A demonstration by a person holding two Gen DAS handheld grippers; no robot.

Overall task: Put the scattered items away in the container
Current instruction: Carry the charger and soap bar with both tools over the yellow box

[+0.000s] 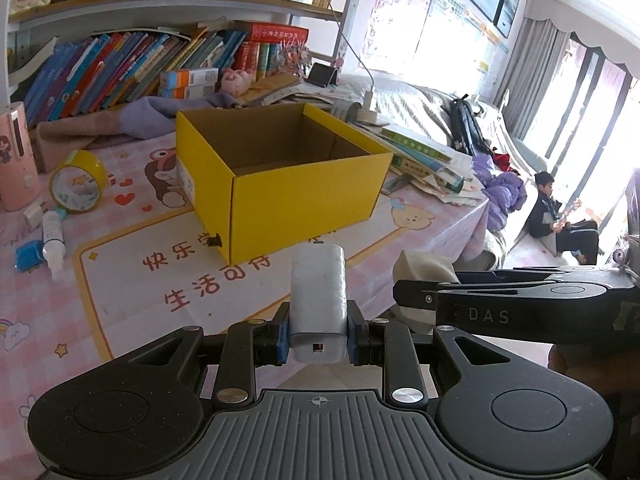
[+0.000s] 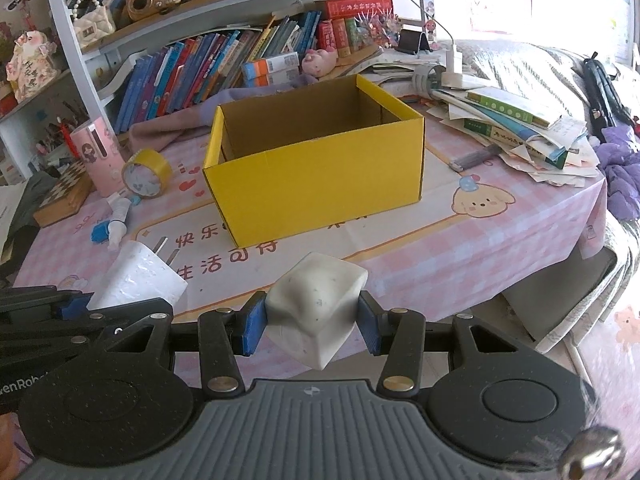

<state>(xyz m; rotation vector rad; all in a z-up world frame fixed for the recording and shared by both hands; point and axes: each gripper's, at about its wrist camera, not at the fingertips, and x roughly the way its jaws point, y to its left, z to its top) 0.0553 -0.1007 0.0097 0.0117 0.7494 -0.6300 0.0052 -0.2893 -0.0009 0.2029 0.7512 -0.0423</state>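
Pink checked cloth (image 2: 460, 264); right claw (image 2: 312, 316) grips a speckled white block (image 2: 316, 304).

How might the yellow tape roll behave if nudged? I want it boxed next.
The yellow tape roll stands on its edge, so a push would probably send it rolling. It looks like a stiff ring, likely light, with an open core to hook.

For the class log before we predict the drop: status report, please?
Left tool shut on white plug charger. Right tool shut on white squishy cube. Open yellow cardboard box ahead, path clear.
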